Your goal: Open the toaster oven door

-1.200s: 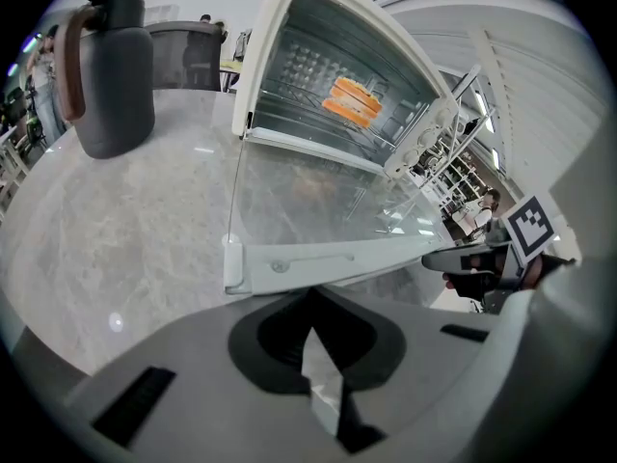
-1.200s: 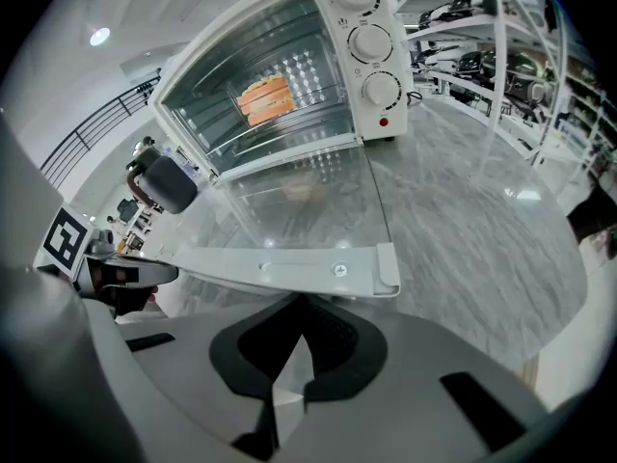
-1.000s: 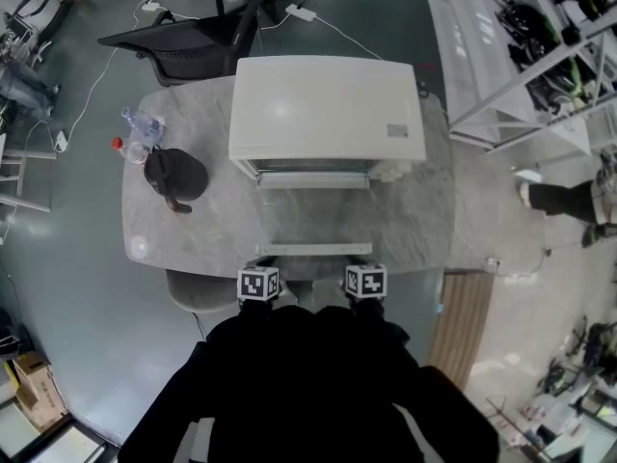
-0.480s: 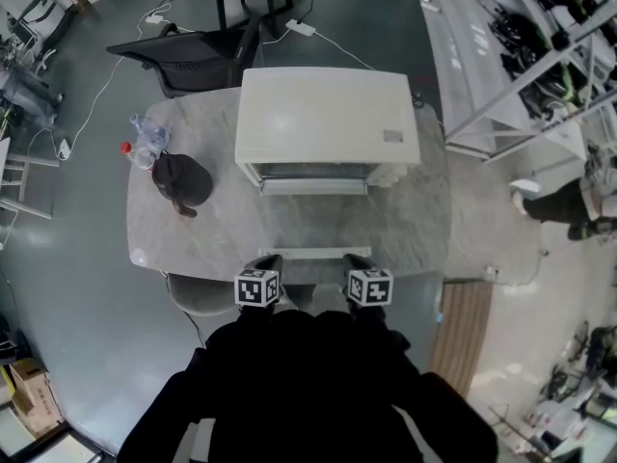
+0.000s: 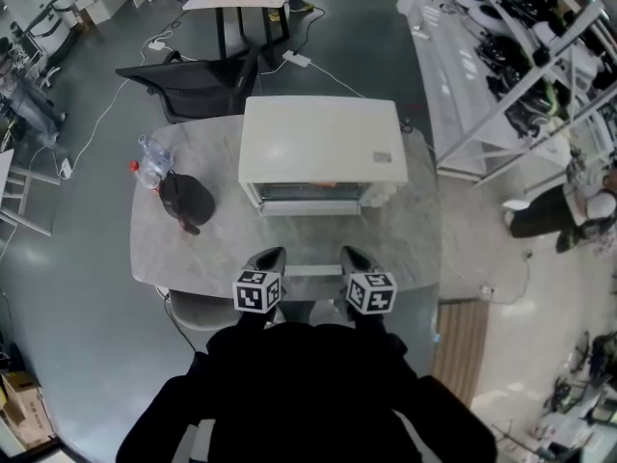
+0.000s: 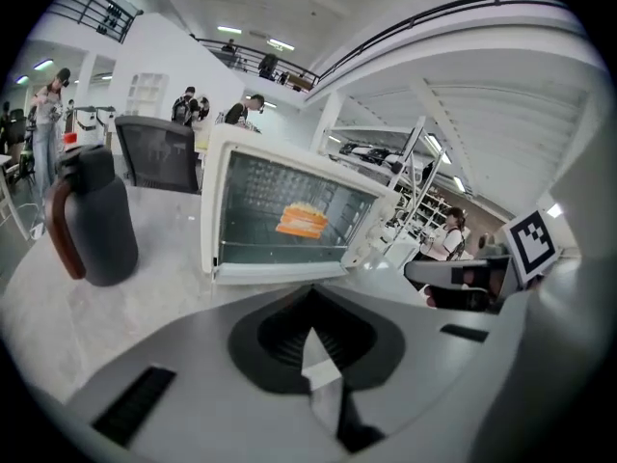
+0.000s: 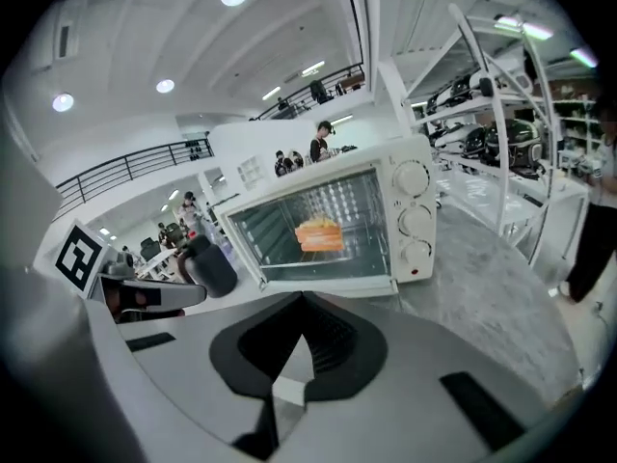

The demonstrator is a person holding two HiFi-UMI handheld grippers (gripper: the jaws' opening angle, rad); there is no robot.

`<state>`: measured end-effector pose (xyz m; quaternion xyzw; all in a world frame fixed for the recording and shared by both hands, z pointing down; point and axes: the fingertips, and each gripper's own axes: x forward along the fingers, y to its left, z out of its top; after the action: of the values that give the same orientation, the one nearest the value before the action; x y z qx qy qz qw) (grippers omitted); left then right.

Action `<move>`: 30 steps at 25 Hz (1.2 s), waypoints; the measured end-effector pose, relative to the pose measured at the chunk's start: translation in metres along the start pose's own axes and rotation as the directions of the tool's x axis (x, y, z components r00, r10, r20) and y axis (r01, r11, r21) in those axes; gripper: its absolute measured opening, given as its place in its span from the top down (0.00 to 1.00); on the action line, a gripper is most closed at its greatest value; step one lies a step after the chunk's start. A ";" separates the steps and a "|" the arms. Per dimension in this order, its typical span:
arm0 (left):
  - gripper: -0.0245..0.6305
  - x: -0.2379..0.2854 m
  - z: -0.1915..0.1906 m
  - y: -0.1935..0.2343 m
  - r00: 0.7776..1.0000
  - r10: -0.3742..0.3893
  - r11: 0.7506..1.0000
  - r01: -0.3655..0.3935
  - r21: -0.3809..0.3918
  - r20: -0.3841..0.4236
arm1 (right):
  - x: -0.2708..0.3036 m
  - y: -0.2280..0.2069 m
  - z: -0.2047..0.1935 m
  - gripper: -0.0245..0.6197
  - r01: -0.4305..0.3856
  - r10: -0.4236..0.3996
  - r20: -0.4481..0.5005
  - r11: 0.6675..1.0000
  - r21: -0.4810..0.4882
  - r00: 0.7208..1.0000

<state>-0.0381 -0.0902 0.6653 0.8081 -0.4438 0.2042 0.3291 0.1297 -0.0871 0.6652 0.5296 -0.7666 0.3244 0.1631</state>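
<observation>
The white toaster oven (image 5: 321,141) stands mid-table with its glass door folded down flat toward me; the door's handle bar (image 5: 313,270) lies near the table's front edge. Through the open front, orange food (image 6: 303,220) rests on the rack, also seen as orange food (image 7: 319,234) in the right gripper view. My left gripper (image 5: 268,257) is just left of the handle bar and my right gripper (image 5: 355,257) just right of it. Both are shut and hold nothing. In its own view the left gripper (image 6: 313,340) points at the oven (image 6: 289,225), as does the right gripper (image 7: 289,355).
A black jug (image 5: 183,198) and a plastic water bottle (image 5: 149,160) stand on the grey marble table (image 5: 212,249) left of the oven. A black chair (image 5: 188,75) is behind the table, metal shelving (image 5: 501,56) at the right, and a person (image 5: 549,210) on the floor beside it.
The view has drawn back from the table. Both grippers' jaws now show at either end of the door's handle bar, where before only their marker cubes showed.
</observation>
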 end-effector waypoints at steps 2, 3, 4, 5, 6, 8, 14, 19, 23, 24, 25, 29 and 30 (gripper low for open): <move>0.96 -0.005 0.015 -0.004 0.999 -0.011 1.000 0.010 0.020 0.045 | -0.006 0.007 0.020 0.96 -0.012 0.014 0.072 1.000 -0.019 0.997; 0.96 -0.008 0.022 -0.006 0.998 -0.017 0.999 0.015 0.029 0.066 | -0.009 0.010 0.029 0.96 -0.015 0.018 0.102 0.999 -0.030 0.995; 0.96 -0.010 0.029 -0.008 0.996 -0.022 0.999 0.019 0.037 0.086 | -0.011 0.012 0.037 0.96 -0.016 0.021 0.126 0.999 -0.040 0.992; 0.96 -0.012 0.035 -0.010 0.994 -0.027 0.999 0.022 0.047 0.106 | -0.014 0.015 0.043 0.96 -0.018 0.024 0.144 0.999 -0.046 0.989; 0.96 -0.015 0.042 -0.012 0.992 -0.032 0.998 0.025 0.055 0.126 | -0.017 0.017 0.048 0.96 -0.021 0.029 0.158 0.999 -0.050 0.987; 0.96 -0.022 0.054 -0.016 0.985 -0.040 0.997 0.028 0.071 0.167 | -0.023 0.023 0.056 0.96 -0.027 0.037 0.183 0.998 -0.057 0.982; 0.96 -0.038 0.096 -0.025 0.956 -0.055 0.992 0.020 0.123 0.287 | -0.033 0.036 0.090 0.96 -0.047 0.072 0.277 0.994 -0.094 0.958; 0.96 -0.052 0.121 -0.033 0.930 -0.079 0.988 0.026 0.150 0.360 | -0.045 0.045 0.116 0.96 -0.052 0.084 0.339 0.993 -0.103 0.937; 0.96 -0.058 0.135 -0.037 0.909 -0.095 0.985 0.026 0.171 0.405 | -0.050 0.045 0.131 0.96 -0.044 0.084 0.375 0.992 -0.115 0.923; 0.96 -0.059 0.137 -0.037 0.905 -0.097 0.984 0.025 0.176 0.414 | -0.050 0.045 0.133 0.96 -0.043 0.086 0.381 0.992 -0.119 0.921; 0.96 -0.060 0.139 -0.038 0.901 -0.100 0.983 0.025 0.181 0.423 | -0.051 0.046 0.135 0.96 -0.044 0.088 0.389 0.992 -0.122 0.917; 0.96 -0.066 0.147 -0.041 0.889 -0.117 0.979 0.029 0.200 0.443 | -0.053 0.050 0.145 0.96 -0.049 0.100 0.416 0.990 -0.131 0.904; 0.96 -0.066 0.149 -0.042 0.888 -0.118 0.979 0.029 0.202 0.445 | -0.053 0.050 0.146 0.96 -0.049 0.103 0.423 0.990 -0.135 0.900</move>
<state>-0.0315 -0.1412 0.5054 0.8774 -0.4556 0.0382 0.1454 0.1180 -0.1364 0.5099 0.5467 -0.8220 0.1589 0.0096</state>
